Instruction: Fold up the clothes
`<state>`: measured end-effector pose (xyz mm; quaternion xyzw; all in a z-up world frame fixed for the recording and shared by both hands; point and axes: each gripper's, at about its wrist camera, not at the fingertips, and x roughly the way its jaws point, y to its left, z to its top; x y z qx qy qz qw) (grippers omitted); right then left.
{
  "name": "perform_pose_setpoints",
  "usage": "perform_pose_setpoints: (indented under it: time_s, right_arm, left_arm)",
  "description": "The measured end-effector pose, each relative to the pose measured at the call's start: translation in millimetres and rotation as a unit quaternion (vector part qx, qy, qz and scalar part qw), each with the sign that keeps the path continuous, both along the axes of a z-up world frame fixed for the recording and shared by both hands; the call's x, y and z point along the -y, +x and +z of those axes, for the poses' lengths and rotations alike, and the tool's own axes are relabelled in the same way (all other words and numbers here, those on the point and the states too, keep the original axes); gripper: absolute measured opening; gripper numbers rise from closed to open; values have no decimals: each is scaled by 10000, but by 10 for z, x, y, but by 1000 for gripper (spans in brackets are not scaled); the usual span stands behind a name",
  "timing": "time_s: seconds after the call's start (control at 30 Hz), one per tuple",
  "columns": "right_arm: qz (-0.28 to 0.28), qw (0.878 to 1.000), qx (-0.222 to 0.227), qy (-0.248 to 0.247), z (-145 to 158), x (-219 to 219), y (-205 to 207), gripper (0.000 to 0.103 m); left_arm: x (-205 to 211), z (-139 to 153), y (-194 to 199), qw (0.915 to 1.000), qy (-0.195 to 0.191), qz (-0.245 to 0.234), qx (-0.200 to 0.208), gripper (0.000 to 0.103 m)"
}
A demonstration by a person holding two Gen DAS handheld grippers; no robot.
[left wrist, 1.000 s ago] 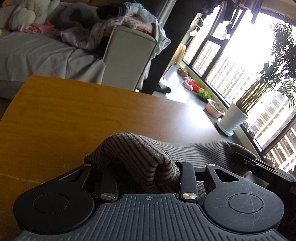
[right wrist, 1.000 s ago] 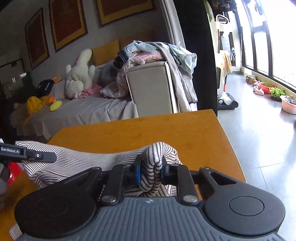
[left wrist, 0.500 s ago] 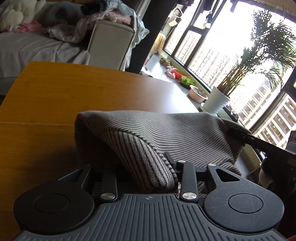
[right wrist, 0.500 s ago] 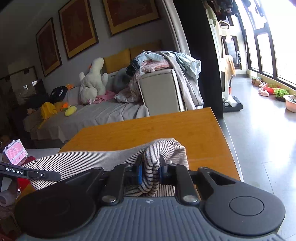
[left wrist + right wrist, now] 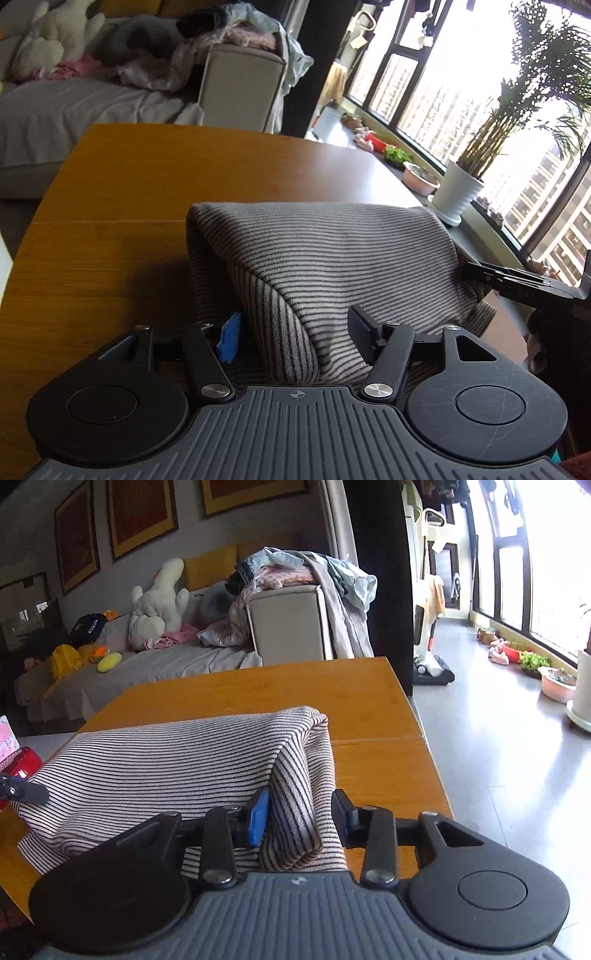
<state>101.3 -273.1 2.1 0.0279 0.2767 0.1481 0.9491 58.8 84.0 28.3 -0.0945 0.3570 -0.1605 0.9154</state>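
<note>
A grey-and-black striped knit garment point(image 5: 325, 258) lies folded over on the wooden table point(image 5: 147, 206). My left gripper point(image 5: 293, 332) is open, its jaws spread with a fold of the garment lying loosely between them. In the right wrist view the same garment point(image 5: 166, 768) lies across the table point(image 5: 369, 701). My right gripper point(image 5: 301, 816) is open too, with the garment's folded corner between its jaws and a gap on the right side. Each gripper shows at the edge of the other's view: the right one point(image 5: 524, 284), the left one point(image 5: 22, 792).
A sofa point(image 5: 155, 661) with plush toys and a chair point(image 5: 288, 624) heaped with clothes stand beyond the table's far edge. A potted plant point(image 5: 458, 188) and bowls line the window. A red object point(image 5: 18, 764) sits at the table's left.
Both grippers have opened and let go of the garment's fold. The garment has been laid over forward and now lies flatter on the table.
</note>
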Motion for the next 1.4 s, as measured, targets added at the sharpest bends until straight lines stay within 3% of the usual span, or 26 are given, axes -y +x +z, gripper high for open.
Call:
perform_pose_setpoints:
  time_s: [0.03,0.1,0.13,0.37,0.53,0.63,0.87,1.03,1.1,1.23,1.4]
  right_arm:
    - [-4,10000,74,12,36,14,1,45]
    - [44,9998,126,166,92,16,46,63]
    - [75,9996,135,253,117,11,75,67]
    - [478,9984,78,282,129,-255,327,87]
    - [391,9977,-472,-288,-155,-396,501,92]
    - [271,9976,-638,-19,-251,-338,527,97]
    - [355,9965,-740,-135,-273,-465,397,103]
    - [782,9941,-620,-422,-227,-703,187,103]
    - [868,9938,-463,-528,-139,-723,140,103]
    - [485,9971,-8,-590,109,-546,183,103]
    - [-75,9988,112,-473,230,-361,591,103]
  left_arm:
    - [21,74,-27,9999,-12,-36,103,76]
    - [84,190,-62,9996,-93,-152,237,79]
    - [136,215,-59,9992,-195,-260,223,81]
    - [375,-230,184,9925,-791,-612,-701,81]
    - [242,-291,434,9919,-990,-467,-645,81]
    - [203,-322,671,9926,-996,-378,-588,80]
    - [231,-321,1305,9951,-897,-170,-391,81]
    - [226,-295,1563,9968,-754,42,-247,81]
    - [207,-261,1527,9972,-714,83,-220,81]
    - [154,-169,1271,9975,-652,212,-147,92]
    - [155,-75,978,9968,-762,216,-108,93]
